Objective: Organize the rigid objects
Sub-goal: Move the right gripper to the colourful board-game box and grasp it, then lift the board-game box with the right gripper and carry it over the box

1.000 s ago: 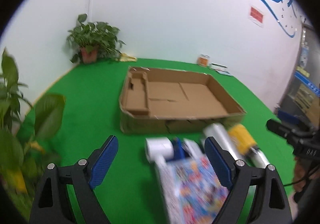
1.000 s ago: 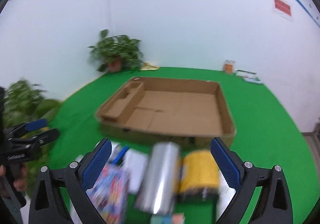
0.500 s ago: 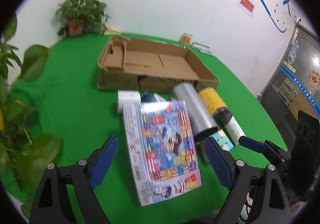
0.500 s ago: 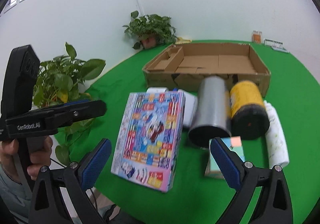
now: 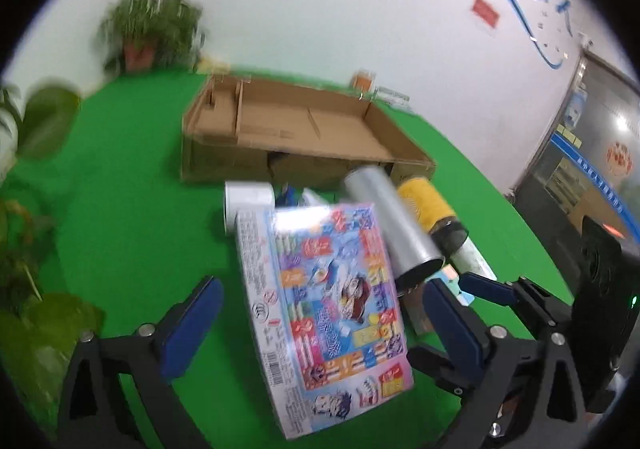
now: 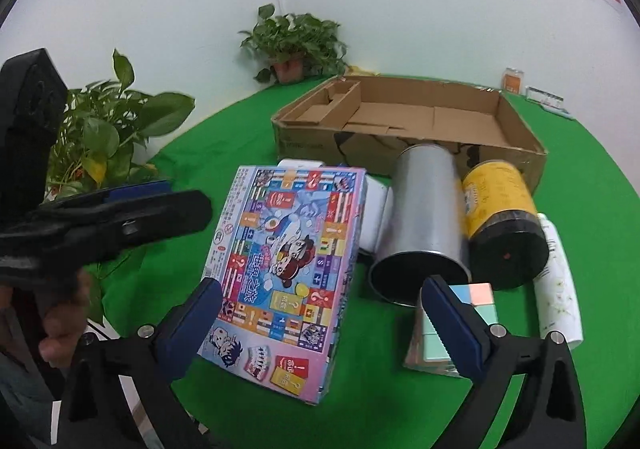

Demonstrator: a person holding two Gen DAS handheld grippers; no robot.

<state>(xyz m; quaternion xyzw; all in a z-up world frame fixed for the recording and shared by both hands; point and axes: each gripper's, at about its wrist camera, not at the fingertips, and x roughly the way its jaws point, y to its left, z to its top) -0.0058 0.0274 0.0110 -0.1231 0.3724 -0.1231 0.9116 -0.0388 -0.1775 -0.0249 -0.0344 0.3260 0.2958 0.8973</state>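
Note:
A colourful board-game box lies on the green table in front of an open, empty cardboard tray. Beside it lie a silver can, a yellow jar with a black lid, a white bottle, a pastel cube and a white box. My left gripper is open, its fingers straddling the game box from above. My right gripper is open and empty above the game box and cube.
Potted plants stand at the table's far left corner and left edge. A small orange box and a flat item sit at the far right by the wall. The right gripper also shows in the left wrist view.
Both grippers have pulled back and tilted down from the tray; the cluster of objects now fills the view. Both stay open. Nothing was picked up.

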